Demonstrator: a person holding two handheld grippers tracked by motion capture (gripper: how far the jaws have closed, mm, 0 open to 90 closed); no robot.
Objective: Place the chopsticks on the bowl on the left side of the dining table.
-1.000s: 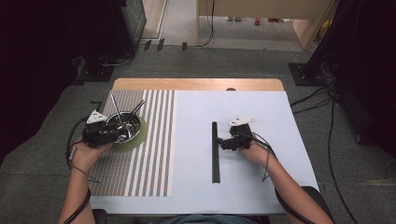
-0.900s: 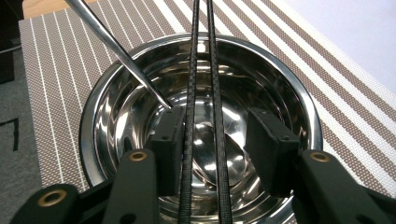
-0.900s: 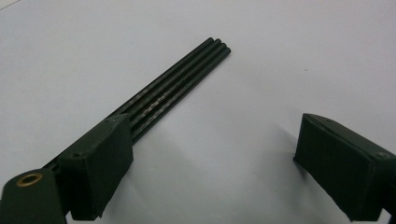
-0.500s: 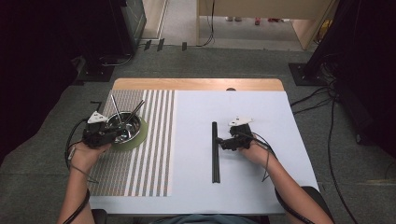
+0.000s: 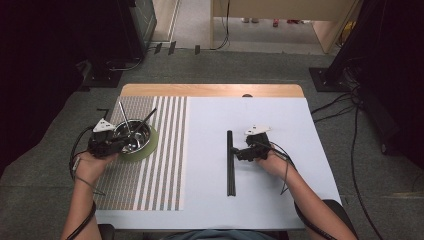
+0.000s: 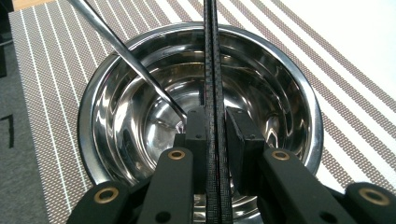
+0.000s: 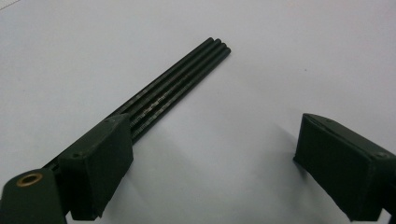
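Note:
A steel bowl [image 5: 132, 136] [image 6: 140, 107] sits on a green disc [image 5: 152, 146] on the striped mat. My left gripper [image 5: 114, 142] [image 6: 215, 128] reaches over the bowl's near rim. Its jaws have just been closing, and the pads [image 6: 195, 135] now press on a pair of black sticks [image 6: 212, 65] that lean out over the far rim. A silver stick [image 6: 126, 51] [image 5: 123, 112] also leans in the bowl. My right gripper [image 5: 242, 151] [image 7: 210, 168] stands open on the white sheet, its left pad [image 7: 100, 163] against a bundle of black sticks [image 5: 230, 165] [image 7: 187, 77].
The brown-and-white striped mat [image 5: 145, 180] covers the table's left part and a white sheet [image 5: 280, 190] the right. The wooden table edge [image 5: 210, 90] runs along the back. Cables [image 5: 345, 105] lie on the floor to the right.

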